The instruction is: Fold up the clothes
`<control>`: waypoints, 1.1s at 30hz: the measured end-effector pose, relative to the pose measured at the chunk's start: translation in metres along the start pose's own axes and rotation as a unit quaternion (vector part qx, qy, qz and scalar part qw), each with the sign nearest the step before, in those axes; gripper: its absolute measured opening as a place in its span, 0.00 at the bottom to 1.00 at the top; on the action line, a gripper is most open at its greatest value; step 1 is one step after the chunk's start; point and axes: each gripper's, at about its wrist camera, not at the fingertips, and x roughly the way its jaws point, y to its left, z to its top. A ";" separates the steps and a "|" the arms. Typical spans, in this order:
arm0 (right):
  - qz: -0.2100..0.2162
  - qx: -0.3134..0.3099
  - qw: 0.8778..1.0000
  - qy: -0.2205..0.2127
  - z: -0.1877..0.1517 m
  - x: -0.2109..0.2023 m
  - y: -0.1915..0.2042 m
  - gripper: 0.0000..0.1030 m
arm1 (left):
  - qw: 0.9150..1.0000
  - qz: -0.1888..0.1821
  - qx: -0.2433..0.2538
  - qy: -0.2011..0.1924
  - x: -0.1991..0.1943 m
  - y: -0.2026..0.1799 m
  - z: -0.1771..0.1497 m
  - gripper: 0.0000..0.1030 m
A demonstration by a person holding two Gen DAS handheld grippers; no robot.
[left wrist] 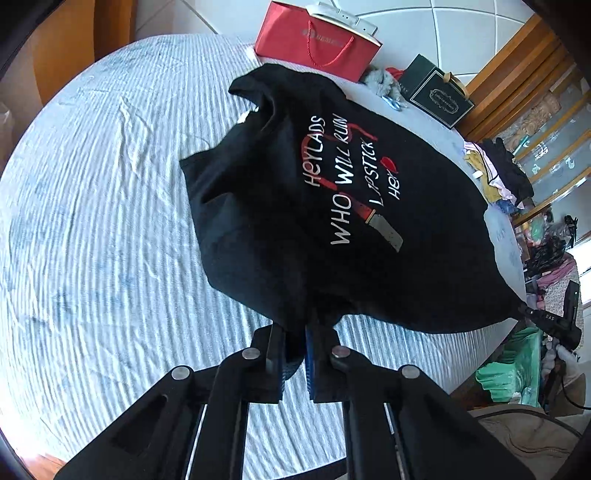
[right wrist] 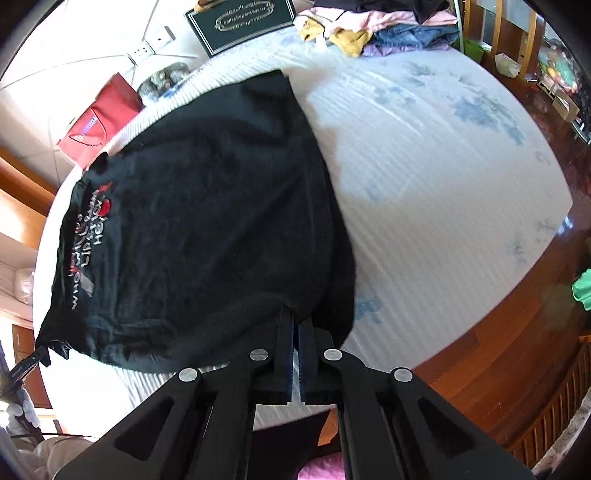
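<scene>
Gripping the near hem of the black T-shirt (left wrist: 332,206), the left gripper (left wrist: 295,354) and right gripper (right wrist: 297,354) have fingers closed on cloth. It lies printed-side up across the bed (left wrist: 92,221); bags and a clothes pile (right wrist: 388,29) sit at the far edge.

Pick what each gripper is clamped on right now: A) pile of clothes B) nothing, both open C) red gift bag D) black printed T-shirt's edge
D: left gripper and right gripper are each shut on the black T-shirt over the bed.
</scene>
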 end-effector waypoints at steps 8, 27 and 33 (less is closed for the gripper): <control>-0.068 -0.026 0.991 0.112 -0.011 0.013 -0.013 0.08 | 0.992 0.070 0.027 0.103 0.007 0.013 -0.035 0.10; -0.057 -0.114 0.989 -0.079 0.210 0.047 0.067 0.21 | 0.990 0.074 0.104 -0.058 0.045 -0.043 0.274 0.28; -0.006 -0.116 0.991 -0.066 0.287 0.090 0.108 0.22 | 0.992 0.084 0.092 -0.035 0.126 -0.044 0.358 0.30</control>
